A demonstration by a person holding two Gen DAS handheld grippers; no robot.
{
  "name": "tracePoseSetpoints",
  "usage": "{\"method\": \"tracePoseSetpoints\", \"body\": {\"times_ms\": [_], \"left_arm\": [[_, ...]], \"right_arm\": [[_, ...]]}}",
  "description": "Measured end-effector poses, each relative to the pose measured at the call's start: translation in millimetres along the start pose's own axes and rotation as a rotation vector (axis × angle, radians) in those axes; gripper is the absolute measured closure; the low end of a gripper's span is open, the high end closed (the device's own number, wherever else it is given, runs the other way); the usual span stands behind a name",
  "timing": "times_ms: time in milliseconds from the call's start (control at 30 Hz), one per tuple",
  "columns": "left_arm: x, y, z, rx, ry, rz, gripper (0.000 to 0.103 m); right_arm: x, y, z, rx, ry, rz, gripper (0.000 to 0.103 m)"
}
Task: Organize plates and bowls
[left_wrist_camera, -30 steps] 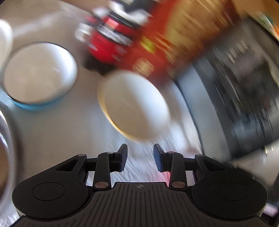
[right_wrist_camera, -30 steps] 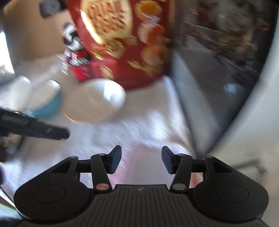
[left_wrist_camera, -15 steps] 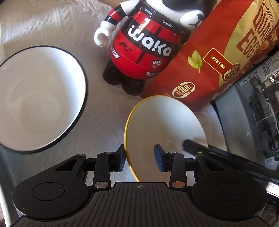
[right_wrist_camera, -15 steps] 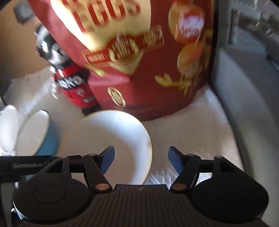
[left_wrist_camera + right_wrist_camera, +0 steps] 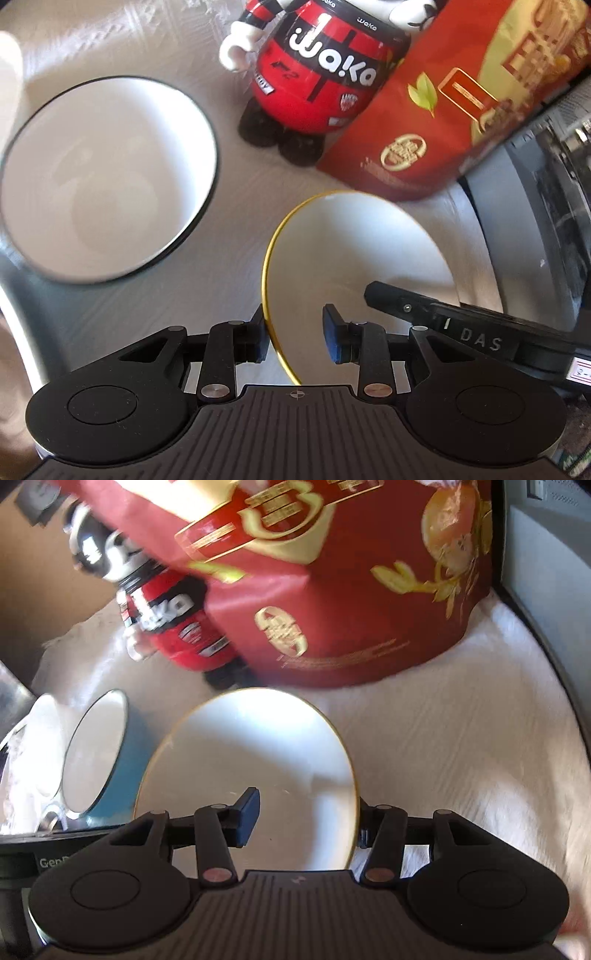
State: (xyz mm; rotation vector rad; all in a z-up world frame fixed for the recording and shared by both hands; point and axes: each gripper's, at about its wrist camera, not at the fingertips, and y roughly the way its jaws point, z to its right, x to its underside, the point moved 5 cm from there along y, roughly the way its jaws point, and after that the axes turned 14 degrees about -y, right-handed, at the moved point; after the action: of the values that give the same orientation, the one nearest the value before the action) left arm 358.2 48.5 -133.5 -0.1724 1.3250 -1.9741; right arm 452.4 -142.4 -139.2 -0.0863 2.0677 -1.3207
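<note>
White cloth [image 5: 461,738]: both grippers, left [image 5: 295,332] and right [image 5: 306,821], straddle gold-rimmed bowl [image 5: 258,746] rim, jaws just closing, pads not clamped.

2 close downward wrist views, shared gold-rimmed bowl [image 5: 354,254] [image 5: 243,760]

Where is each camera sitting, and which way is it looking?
Left wrist: sits on the left hand-held gripper, looking down along its fingers at the gold-rimmed bowl; the right hand-held gripper's finger pokes in.
Right wrist: sits on the right hand-held gripper, looking down at that bowl; the other gripper shows at left.
Both see: bowl, red bag, toy figure, black-rimmed blue bowl.
</note>
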Motion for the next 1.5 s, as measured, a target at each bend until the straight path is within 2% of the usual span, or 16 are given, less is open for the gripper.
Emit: {"method": "tracePoseSetpoints", "body": {"times_ms": [300, 500, 767, 933, 1167, 1333, 1500], "left_arm": [[45, -49, -50, -0.05, 0.021, -0.01, 0.07], [59, -61, -75, -0.041, -0.007, -0.023, 0.07], [56, -60, -82, -0.002, -0.026, -0.035, 0.07], [46, -55, -78, -0.012, 0.018, -0.009, 0.07], [47, -55, -78, 0.009, 0.055, -0.032, 0.07], [45, -73, -82, 0.021, 0.081, -0.02, 0.07], [32, -101, -94, 0.084, 0.064, 0.024, 0.07]], "right_arm": [[56, -8, -64, -0.1, -0.061, -0.081, 0.049], [80, -7, -93, -0.125, -0.064, -0.103, 0.047], [85, -16, -104, -0.064, -0.063, -0.07, 0.046], [90, -18, -106, -0.056, -0.039, -0.067, 0.046], [91, -16, -108, -0.019, -0.007, -0.055, 0.046], [87, -23, -109, 0.032, -0.013, -0.03, 0.046], [75, -41, -112, 0.116, -0.049, 0.014, 0.046]]}}
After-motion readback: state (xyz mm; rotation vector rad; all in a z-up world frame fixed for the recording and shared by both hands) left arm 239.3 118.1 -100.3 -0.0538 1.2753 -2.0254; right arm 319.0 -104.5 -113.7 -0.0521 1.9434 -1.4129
